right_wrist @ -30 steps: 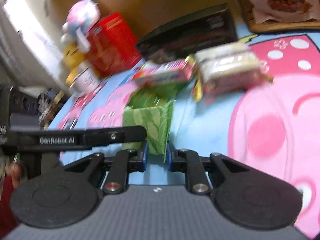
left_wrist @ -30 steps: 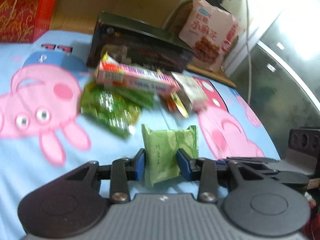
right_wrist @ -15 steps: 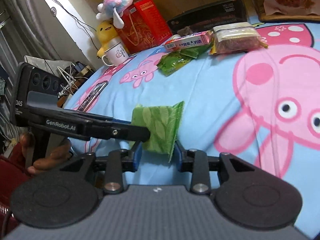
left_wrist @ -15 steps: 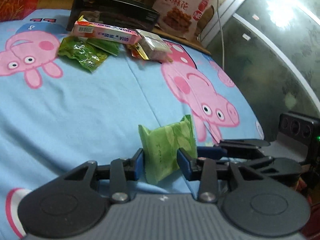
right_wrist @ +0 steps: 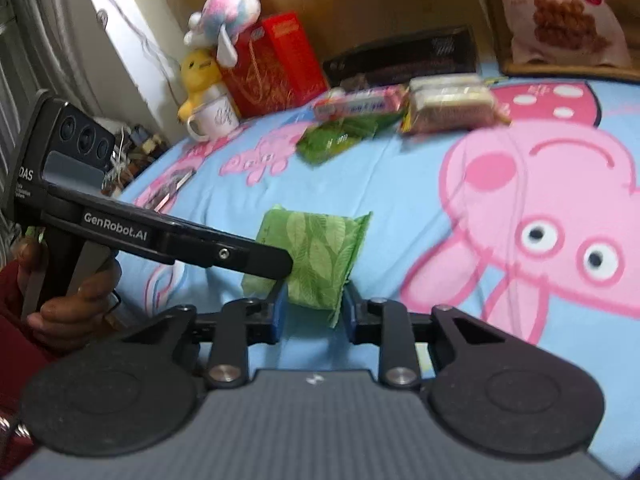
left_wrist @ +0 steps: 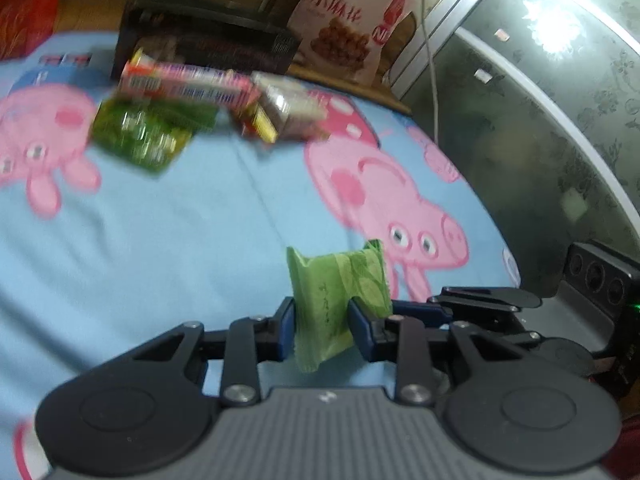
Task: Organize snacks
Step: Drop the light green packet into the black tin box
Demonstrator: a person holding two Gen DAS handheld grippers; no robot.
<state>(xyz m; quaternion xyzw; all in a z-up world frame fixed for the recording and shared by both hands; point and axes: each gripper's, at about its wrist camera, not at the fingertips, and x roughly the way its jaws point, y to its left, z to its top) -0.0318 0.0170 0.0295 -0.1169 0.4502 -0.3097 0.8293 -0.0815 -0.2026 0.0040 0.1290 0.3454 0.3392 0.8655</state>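
A small green snack packet (left_wrist: 334, 300) stands on edge between the pads of my left gripper (left_wrist: 322, 326), which is shut on it above the blue pig-print cloth (left_wrist: 180, 232). The same packet (right_wrist: 316, 264) sits between the pads of my right gripper (right_wrist: 312, 312); its jaws stand slightly wider than the packet, so their grip is unclear. The left gripper's finger crosses in front of the packet in the right wrist view. Far off lie a pink box (left_wrist: 188, 86), a green packet (left_wrist: 140, 132) and a clear wrapped pack (left_wrist: 288, 110).
A black box (left_wrist: 208, 44) and a large pink snack bag (left_wrist: 352, 28) stand at the back. A red box (right_wrist: 276, 64), plush toys (right_wrist: 224, 12) and a white mug (right_wrist: 214, 120) stand at the far left. A dark cabinet (left_wrist: 540, 120) borders the right.
Both grippers moved forward with the green packet, toward the snack pile, which looks larger. The right gripper's jaws have opened slightly wider around the packet.
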